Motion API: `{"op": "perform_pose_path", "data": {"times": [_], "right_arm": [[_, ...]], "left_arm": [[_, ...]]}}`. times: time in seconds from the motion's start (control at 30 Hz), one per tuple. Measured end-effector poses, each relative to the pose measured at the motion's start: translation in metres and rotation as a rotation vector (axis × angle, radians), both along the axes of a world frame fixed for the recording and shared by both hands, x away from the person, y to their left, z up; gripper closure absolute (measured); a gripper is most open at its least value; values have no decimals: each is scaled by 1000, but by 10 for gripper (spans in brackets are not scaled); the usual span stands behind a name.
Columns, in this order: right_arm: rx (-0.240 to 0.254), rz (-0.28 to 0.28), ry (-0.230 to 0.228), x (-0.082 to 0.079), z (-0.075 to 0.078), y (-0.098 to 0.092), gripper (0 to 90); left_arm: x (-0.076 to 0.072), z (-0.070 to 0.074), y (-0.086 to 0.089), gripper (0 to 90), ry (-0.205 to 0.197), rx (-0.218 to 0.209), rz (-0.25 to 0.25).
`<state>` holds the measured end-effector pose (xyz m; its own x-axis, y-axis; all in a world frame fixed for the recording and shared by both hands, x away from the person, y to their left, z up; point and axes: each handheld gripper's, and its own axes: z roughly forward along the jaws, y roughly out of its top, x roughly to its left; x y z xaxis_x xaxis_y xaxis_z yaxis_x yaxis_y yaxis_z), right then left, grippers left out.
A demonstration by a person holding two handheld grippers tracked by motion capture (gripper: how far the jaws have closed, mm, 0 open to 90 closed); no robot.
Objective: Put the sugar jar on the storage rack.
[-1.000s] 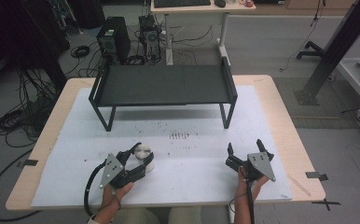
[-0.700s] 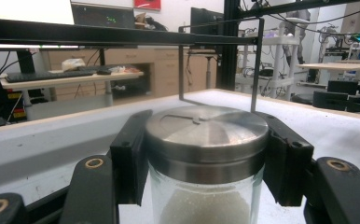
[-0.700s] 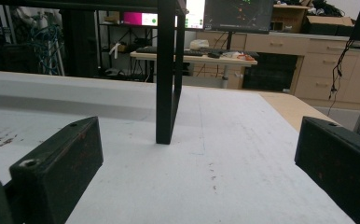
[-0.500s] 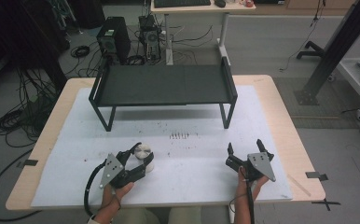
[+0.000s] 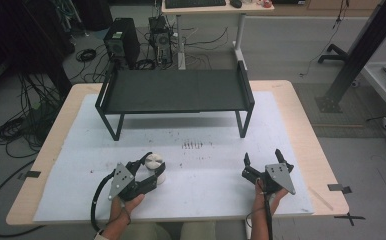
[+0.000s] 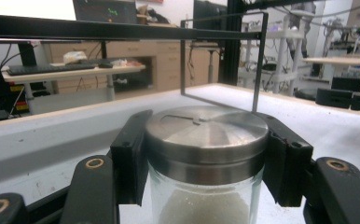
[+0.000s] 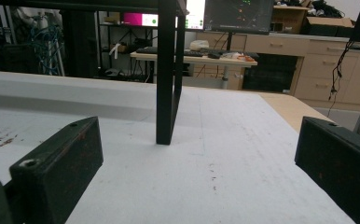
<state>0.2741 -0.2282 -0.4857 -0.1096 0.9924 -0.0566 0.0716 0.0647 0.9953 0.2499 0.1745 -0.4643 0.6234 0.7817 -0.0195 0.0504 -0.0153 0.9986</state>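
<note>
A glass jar (image 6: 206,186) with a steel lid (image 6: 206,133) and white powder inside stands on the white mat (image 5: 206,170). My left gripper (image 6: 206,163) is shut on the jar, its black pads pressing both sides just under the lid. From above, the jar (image 5: 155,162) sits at the front left between that gripper's (image 5: 151,167) jaws. My right gripper (image 5: 262,161) rests at the front right with its jaws wide apart and nothing between them. In the right gripper view its jaws (image 7: 197,158) frame bare mat.
A black metal shelf (image 5: 176,92) on legs stands across the back of the mat; one leg (image 7: 169,79) rises ahead of my right gripper. Small dark specks (image 5: 193,145) lie mid-mat. The wooden table edge (image 5: 326,165) borders the mat on the right.
</note>
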Motion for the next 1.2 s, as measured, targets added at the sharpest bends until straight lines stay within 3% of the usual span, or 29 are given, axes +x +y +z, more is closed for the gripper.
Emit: {"op": "perform_pose_path", "data": {"times": [0.2, 0.43, 0.6, 0.93, 1.2], "right_arm": [[-4, 0, -1, 0, 0, 0, 8], [-4, 1, -1, 0, 0, 0, 8], [-3, 1, -2, 0, 0, 0, 8], [-8, 2, -3, 0, 0, 0, 8], [-5, 0, -1, 0, 0, 0, 8]], "left_arm": [[0, 8, -1, 420, 17, -21, -18], [-1, 31, 0, 420, 11, -50, -36], [1, 61, 3, 420, 1, -91, -69], [18, 130, -1, 420, -3, -95, -137], [42, 182, -10, 420, -38, -91, -164]]}}
